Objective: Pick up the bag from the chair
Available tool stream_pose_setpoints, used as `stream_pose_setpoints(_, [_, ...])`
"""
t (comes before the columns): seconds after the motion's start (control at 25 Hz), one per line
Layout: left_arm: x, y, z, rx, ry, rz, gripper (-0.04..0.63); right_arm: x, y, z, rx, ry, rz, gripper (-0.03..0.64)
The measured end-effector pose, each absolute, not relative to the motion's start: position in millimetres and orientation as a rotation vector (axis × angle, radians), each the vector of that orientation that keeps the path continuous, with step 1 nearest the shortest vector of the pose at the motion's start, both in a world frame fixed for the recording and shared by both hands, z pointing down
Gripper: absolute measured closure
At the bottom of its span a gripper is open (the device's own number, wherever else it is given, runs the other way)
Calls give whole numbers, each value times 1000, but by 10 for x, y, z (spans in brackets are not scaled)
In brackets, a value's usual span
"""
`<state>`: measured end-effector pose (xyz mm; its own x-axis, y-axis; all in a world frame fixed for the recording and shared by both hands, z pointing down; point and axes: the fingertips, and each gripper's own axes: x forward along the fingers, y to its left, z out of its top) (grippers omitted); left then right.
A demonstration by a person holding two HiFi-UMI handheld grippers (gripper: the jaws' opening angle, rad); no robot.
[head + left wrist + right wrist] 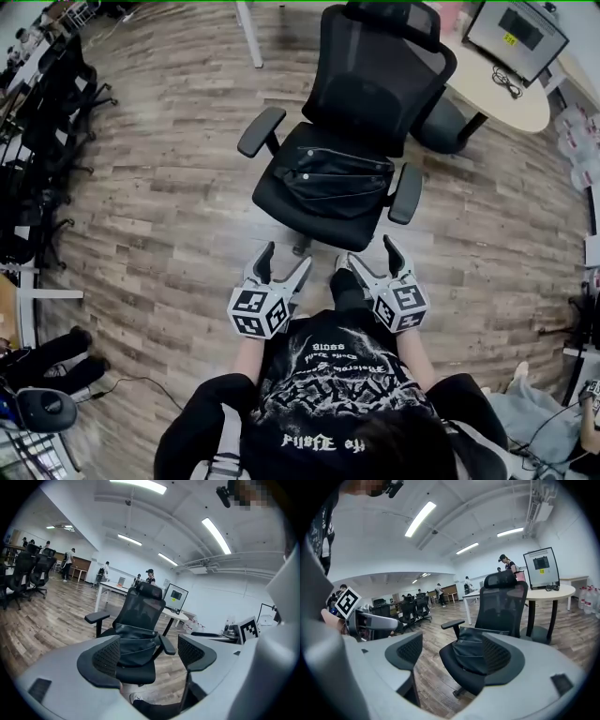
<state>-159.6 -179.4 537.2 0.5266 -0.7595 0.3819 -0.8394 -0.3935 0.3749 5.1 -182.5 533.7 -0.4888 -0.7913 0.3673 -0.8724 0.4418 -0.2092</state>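
Note:
A black bag lies on the seat of a black mesh office chair, leaning on the backrest; the bag and the bag show in both gripper views. My left gripper hovers open in front of the seat, short of it. The right gripper is beside it, also open, nothing between its jaws. Both point toward the chair.
The chair's armrests flank the bag. A round table with a monitor stands behind at the right. Several black chairs line the left wall. Wooden floor lies all round, with people far back.

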Motion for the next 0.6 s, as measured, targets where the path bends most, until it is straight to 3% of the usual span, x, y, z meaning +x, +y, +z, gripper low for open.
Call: stream_pose_setpoints(0.6, [-409, -3532, 5533, 2168, -1337, 342, 202, 1008, -3708, 5529, 1242, -2530, 626, 222])
